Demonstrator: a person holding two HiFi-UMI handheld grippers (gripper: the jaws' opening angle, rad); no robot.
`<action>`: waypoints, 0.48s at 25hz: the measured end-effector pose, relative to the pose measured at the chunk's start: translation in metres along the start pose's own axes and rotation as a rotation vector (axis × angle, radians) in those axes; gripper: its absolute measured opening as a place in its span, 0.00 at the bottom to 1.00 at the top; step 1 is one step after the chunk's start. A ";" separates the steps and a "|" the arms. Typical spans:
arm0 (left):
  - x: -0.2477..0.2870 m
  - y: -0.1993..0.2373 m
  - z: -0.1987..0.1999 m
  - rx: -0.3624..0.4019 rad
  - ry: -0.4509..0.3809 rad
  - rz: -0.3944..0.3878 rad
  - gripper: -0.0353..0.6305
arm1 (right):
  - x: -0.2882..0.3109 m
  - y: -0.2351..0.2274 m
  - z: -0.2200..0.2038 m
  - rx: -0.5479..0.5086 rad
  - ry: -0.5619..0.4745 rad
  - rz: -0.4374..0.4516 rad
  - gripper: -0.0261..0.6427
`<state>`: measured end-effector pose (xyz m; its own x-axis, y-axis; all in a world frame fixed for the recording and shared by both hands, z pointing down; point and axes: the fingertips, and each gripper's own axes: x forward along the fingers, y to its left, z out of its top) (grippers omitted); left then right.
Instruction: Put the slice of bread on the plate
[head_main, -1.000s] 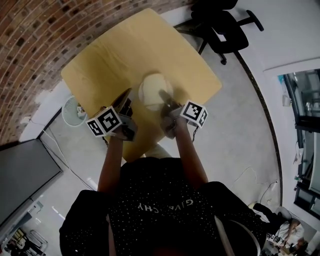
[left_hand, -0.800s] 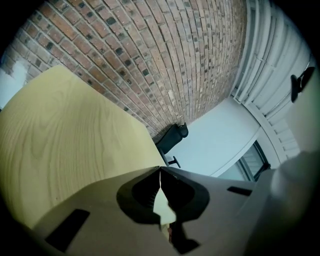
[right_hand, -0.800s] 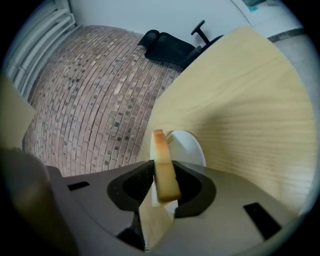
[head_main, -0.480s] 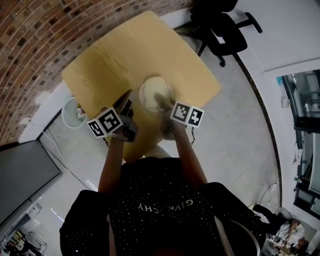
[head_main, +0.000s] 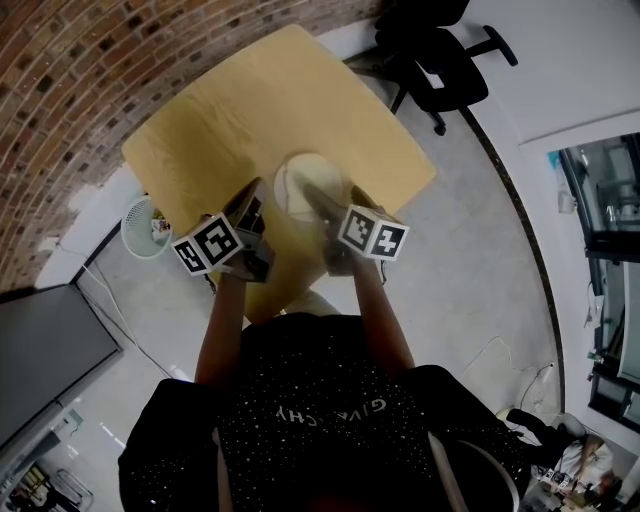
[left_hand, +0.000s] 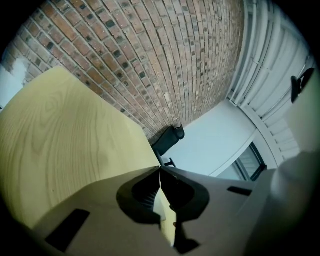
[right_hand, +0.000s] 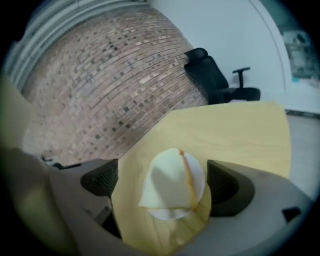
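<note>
A pale slice of bread lies on a small white plate on the wooden table. It covers most of the plate. My right gripper hangs just above it. Its jaws are opening wide, one on each side of the bread, and the pads do not touch it. In the head view the bread, the plate and the right gripper are near the table's near edge. My left gripper is to the left of the plate. Seen in its own view, the left gripper is shut and holds nothing.
A black office chair stands beyond the table's far right corner. A brick wall runs along the left. A white round wire object sits on the floor by the table's left side, and a dark screen lies below it.
My right gripper has rolled at the wrist and its jaws have spread apart. The bread now lies free on the plate. The left gripper has stayed put.
</note>
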<state>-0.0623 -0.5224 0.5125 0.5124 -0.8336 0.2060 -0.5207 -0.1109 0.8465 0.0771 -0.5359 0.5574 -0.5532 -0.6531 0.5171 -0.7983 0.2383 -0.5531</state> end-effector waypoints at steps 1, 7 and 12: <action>0.000 -0.001 -0.002 0.002 0.004 -0.002 0.07 | -0.003 0.010 0.001 0.053 -0.001 0.090 0.88; -0.003 -0.013 -0.015 0.017 0.027 -0.011 0.07 | -0.033 0.020 0.022 0.518 -0.160 0.328 0.06; -0.006 -0.017 -0.023 0.029 0.046 -0.011 0.07 | -0.044 0.021 0.026 0.654 -0.220 0.429 0.06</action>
<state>-0.0412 -0.5030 0.5078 0.5482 -0.8069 0.2199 -0.5346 -0.1359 0.8341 0.0907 -0.5206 0.5056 -0.6654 -0.7432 0.0706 -0.1889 0.0762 -0.9790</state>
